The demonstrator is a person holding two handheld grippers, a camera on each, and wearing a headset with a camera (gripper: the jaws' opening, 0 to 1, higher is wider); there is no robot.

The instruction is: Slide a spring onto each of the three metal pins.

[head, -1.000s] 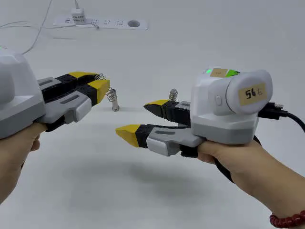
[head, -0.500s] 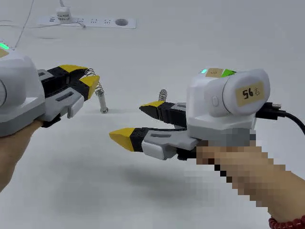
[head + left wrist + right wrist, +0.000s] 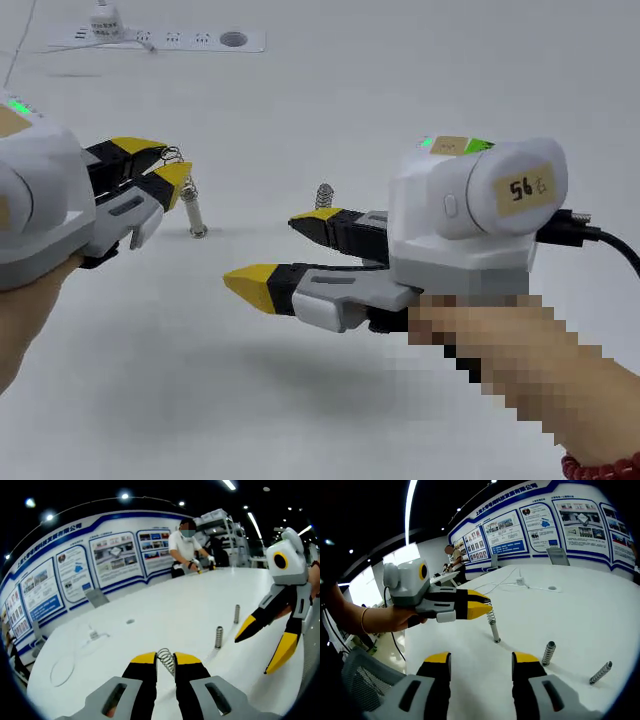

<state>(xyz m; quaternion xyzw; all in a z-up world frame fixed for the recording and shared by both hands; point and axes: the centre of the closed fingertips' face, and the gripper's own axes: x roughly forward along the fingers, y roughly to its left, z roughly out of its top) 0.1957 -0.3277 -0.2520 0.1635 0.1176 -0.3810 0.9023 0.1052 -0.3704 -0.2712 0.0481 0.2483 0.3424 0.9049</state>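
Yellow-tipped left gripper [image 3: 172, 160] is clamped on a spring [image 3: 166, 658] over a pin [image 3: 196, 213], left of frame; right gripper [image 3: 263, 251], centre, is spread wide, empty.

I read a handwritten "56" on the tan sticker [image 3: 530, 188] at the back of the right gripper [image 3: 260, 250], then a mark I can't make out. The wall boards [image 3: 115, 550] carry Chinese print too small to read.

The foot of one pin [image 3: 324, 194] is lost to me — the right gripper [image 3: 262, 250] covers it. The left gripper [image 3: 172, 160] runs off the edge.
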